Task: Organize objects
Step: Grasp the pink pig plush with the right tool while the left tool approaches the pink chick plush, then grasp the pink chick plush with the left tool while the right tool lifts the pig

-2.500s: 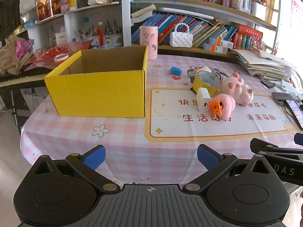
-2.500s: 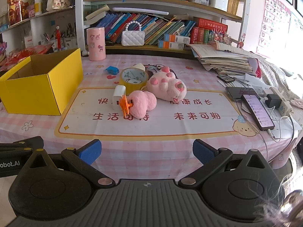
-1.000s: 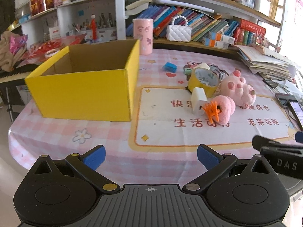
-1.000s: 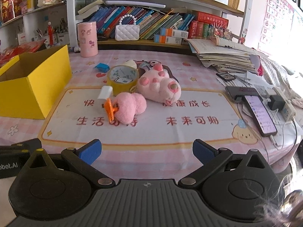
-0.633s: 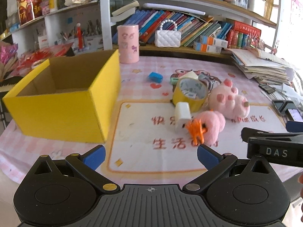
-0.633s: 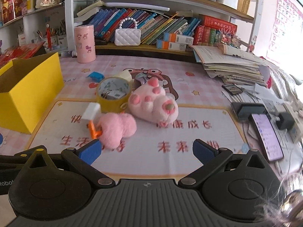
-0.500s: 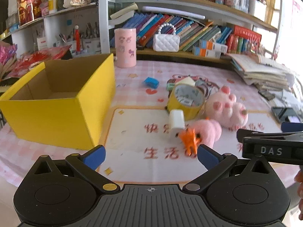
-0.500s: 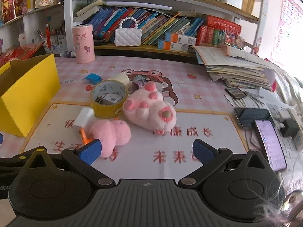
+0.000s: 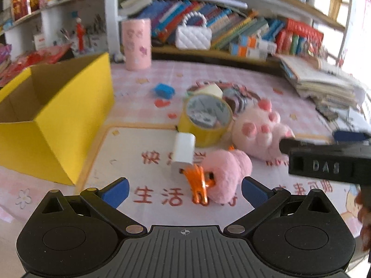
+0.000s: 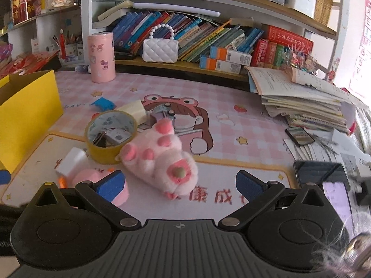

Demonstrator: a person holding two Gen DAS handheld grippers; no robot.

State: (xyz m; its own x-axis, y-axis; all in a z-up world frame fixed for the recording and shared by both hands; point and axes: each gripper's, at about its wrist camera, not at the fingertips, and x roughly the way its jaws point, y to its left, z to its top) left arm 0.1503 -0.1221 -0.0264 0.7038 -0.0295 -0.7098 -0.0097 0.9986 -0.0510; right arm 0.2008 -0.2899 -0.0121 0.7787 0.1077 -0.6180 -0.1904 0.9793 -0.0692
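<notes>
Plush toys (image 10: 160, 159), tape roll (image 10: 110, 136) and white block (image 9: 183, 153) all lie outside the yellow box (image 9: 53, 120), both grippers (image 9: 184, 191) (image 10: 179, 185) spread empty.

Cardboard box (image 9: 53, 125), left of frame: yellow
Tape roll (image 9: 205, 125), centre: yellow
Paw plush (image 10: 160, 159), centre: pink, darker pink pads
Hair claw (image 9: 198, 183): orange
Tabletop (image 10: 231, 106): pink-white check
Tool pads (image 10: 110, 185): blue
</notes>
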